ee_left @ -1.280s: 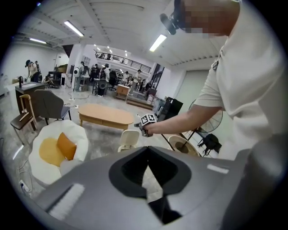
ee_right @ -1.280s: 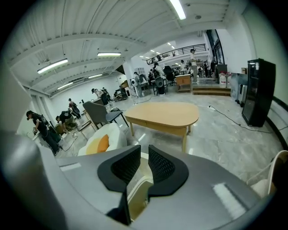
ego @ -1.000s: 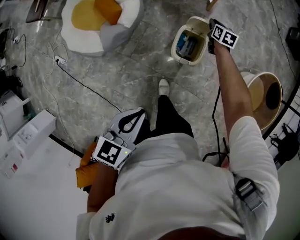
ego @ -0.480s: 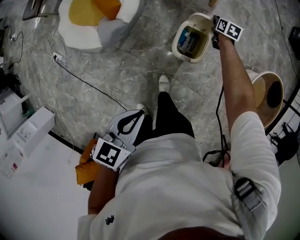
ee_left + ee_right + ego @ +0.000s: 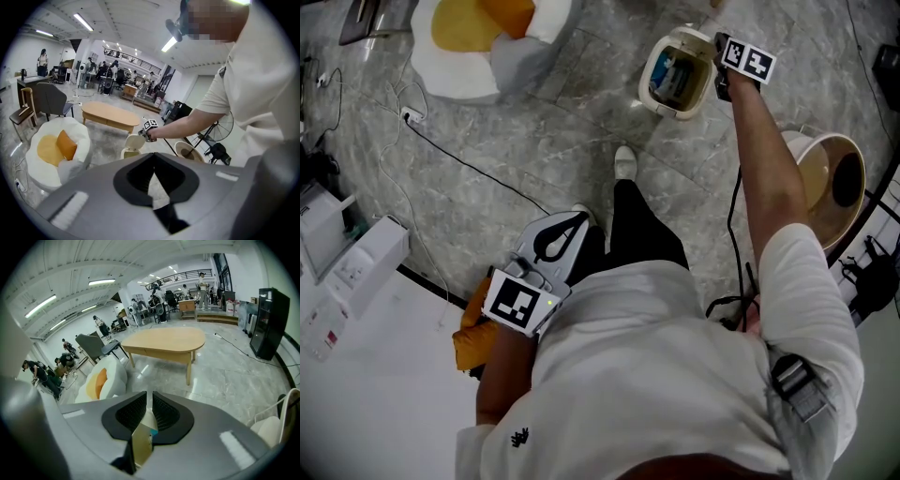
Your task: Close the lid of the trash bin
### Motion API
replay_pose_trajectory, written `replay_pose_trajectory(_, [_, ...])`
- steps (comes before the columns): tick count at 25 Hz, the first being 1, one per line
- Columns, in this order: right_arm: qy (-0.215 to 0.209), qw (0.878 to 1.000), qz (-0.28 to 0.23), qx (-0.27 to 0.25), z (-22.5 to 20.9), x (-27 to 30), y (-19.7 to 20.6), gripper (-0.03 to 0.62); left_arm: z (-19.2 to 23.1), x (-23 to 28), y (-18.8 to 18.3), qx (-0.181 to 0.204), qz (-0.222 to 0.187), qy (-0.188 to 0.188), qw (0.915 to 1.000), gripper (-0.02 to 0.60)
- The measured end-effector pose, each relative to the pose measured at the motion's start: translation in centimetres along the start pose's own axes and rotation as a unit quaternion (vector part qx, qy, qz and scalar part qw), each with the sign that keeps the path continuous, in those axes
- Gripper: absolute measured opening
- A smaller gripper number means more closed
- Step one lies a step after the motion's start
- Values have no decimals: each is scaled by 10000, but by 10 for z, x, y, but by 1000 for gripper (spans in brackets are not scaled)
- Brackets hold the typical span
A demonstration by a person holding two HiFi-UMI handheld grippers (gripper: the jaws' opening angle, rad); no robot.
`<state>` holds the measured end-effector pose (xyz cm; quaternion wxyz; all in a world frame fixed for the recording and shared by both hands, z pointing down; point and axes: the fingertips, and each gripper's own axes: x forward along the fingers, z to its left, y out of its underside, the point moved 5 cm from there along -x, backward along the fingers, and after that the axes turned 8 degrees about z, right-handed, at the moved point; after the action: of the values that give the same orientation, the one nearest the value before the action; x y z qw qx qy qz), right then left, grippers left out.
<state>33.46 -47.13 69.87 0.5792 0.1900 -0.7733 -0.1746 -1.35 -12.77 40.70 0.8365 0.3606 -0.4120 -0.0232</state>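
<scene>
A cream trash bin (image 5: 673, 75) stands on the marble floor ahead of my feet, its opening showing a blue item inside. Its lid (image 5: 701, 41) is raised at the far right edge. My right gripper (image 5: 719, 67) reaches out to that lid on a stretched arm. In the right gripper view the cream lid (image 5: 142, 439) sits in the narrow slot between the jaws of my right gripper (image 5: 150, 409). My left gripper (image 5: 572, 230) hangs by my hip, shut and holding nothing. From the left gripper (image 5: 152, 177) view the bin (image 5: 132, 145) shows far off.
A white beanbag with an orange cushion (image 5: 478, 37) lies far left. A round wooden tub (image 5: 830, 183) stands at the right. A black cable (image 5: 459, 164) crosses the floor. White cabinets (image 5: 356, 272) sit at the left. A wooden table (image 5: 164, 345) stands beyond the bin.
My right gripper has shifted slightly left with the lid, and the bin's opening looks narrower than a second ago. The left gripper has stayed by my hip.
</scene>
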Motion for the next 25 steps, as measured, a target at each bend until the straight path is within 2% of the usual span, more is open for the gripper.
replay_pose_trajectory(13, [-23, 9997, 243, -18, 18, -8, 57, 32, -7, -11, 13, 36, -5, 95, 9999, 55])
replay_pose_trajectory(25, [-58, 9987, 506, -4, 44, -2, 111, 32, 2, -28, 36, -105, 2, 47, 9999, 55])
